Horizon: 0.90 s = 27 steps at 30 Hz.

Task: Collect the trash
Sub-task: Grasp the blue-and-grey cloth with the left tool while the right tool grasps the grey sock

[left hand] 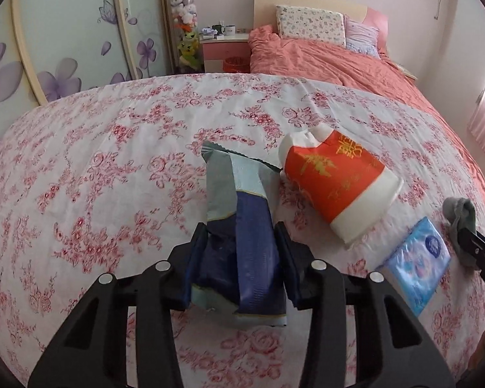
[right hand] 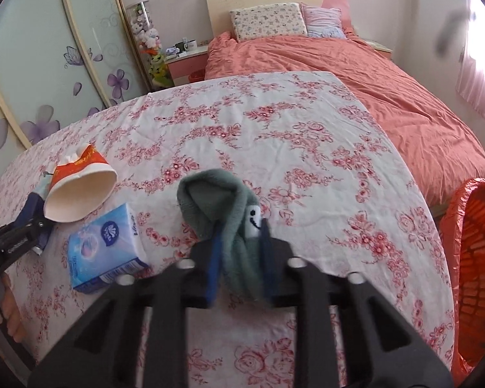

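Note:
My left gripper (left hand: 241, 239) is shut on a blue and grey snack wrapper (left hand: 239, 226), which stands up from the flowered tablecloth (left hand: 113, 168). A red and white paper cup (left hand: 339, 187) lies on its side just right of the wrapper; it also shows in the right wrist view (right hand: 80, 190). My right gripper (right hand: 241, 242) is shut on a grey-green sock (right hand: 223, 207) and holds it above the table. The sock also shows at the right of the left wrist view (left hand: 460, 226). A blue tissue pack (right hand: 103, 245) lies between the cup and the sock.
A red mesh bin with an orange bag (right hand: 475, 258) stands off the table's right edge. A bed with a salmon quilt (right hand: 339, 74) lies beyond the table. A wardrobe with purple flowers (left hand: 64, 48) is on the left.

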Each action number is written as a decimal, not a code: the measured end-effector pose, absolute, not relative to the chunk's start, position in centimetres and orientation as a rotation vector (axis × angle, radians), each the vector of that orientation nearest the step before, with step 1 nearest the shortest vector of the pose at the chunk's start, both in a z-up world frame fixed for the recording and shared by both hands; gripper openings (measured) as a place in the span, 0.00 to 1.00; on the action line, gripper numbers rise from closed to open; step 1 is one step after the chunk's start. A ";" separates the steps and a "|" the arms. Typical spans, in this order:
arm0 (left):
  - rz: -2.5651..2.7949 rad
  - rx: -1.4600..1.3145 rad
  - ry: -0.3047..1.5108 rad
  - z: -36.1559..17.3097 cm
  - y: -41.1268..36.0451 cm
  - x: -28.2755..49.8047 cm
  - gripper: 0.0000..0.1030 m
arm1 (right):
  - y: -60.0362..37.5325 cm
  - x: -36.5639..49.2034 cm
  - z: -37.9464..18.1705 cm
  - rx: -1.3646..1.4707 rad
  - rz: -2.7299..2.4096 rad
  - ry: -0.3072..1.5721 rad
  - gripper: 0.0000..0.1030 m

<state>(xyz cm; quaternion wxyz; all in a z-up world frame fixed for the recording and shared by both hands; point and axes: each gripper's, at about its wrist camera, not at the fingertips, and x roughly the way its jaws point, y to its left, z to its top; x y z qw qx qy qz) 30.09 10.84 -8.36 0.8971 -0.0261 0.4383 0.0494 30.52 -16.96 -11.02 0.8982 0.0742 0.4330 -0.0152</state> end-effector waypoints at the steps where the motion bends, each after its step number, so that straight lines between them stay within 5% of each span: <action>1: 0.100 -0.047 0.907 -8.4 10.9 29.7 0.41 | -17.2 30.2 -11.0 0.167 -0.027 0.895 0.13; 27: 0.036 0.019 0.893 -8.7 9.5 24.0 0.45 | -17.9 24.8 -11.0 0.147 -0.075 0.903 0.22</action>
